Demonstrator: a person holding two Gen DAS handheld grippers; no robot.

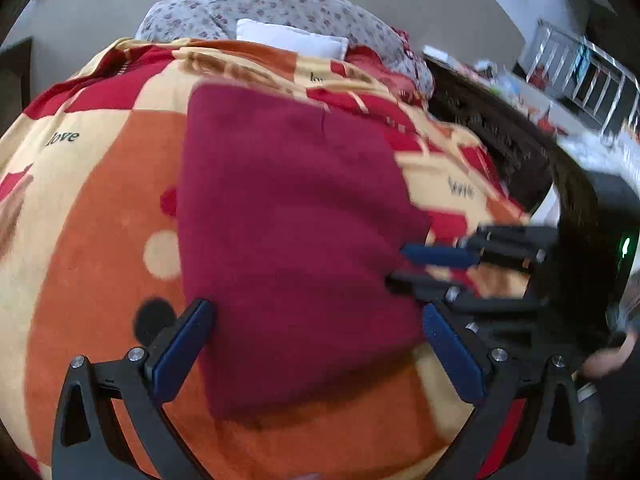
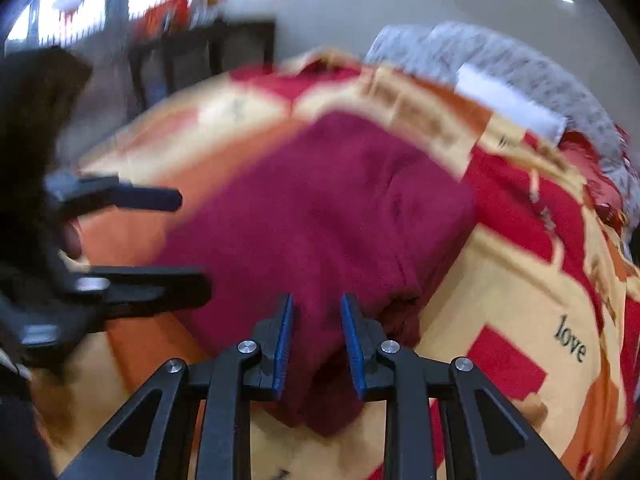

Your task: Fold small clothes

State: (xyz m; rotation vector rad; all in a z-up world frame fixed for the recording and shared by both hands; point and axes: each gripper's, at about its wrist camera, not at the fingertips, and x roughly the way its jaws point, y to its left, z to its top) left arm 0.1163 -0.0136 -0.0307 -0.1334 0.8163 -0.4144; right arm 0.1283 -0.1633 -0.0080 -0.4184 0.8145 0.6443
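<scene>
Left tongs: our left tongs [image 1: 316,344] are spread wide, blue pads on either side of the near end of the cloth and gripping nothing; in the right wrist view they [image 2: 188,240] come in from the left edge, also splayed.
Right tongs: our right tongs [image 2: 316,344] stand partly parted with a fold of the cloth between the blue pads; we cannot tell whether the pads actually pinch it. In the left wrist view they [image 1: 400,266] reach in from the right at the cloth's edge.
Garment: we see a maroon cloth [image 1: 292,240] folded into a rough rectangle, lying flat in the middle of the bed; from the right wrist [image 2: 320,220] its near corner bunches up thicker by our pads.
Surface: the cloth rests on a fleece blanket [image 1: 88,208] patterned in orange, cream and red blocks, with the word "love" printed in several places and a pale dot just beside the cloth.
Bed head: beyond the blanket we see a grey floral quilt [image 1: 280,4] heaped up, with a white pillow [image 1: 292,38] lying against it.
Room: a dark wooden bed frame [image 1: 508,140] runs along the right side; past it are a pale floor, a blurred clutter of things and a window with bars [image 1: 580,68].
Sharpness: both views are motion-blurred, the right wrist one more so.
</scene>
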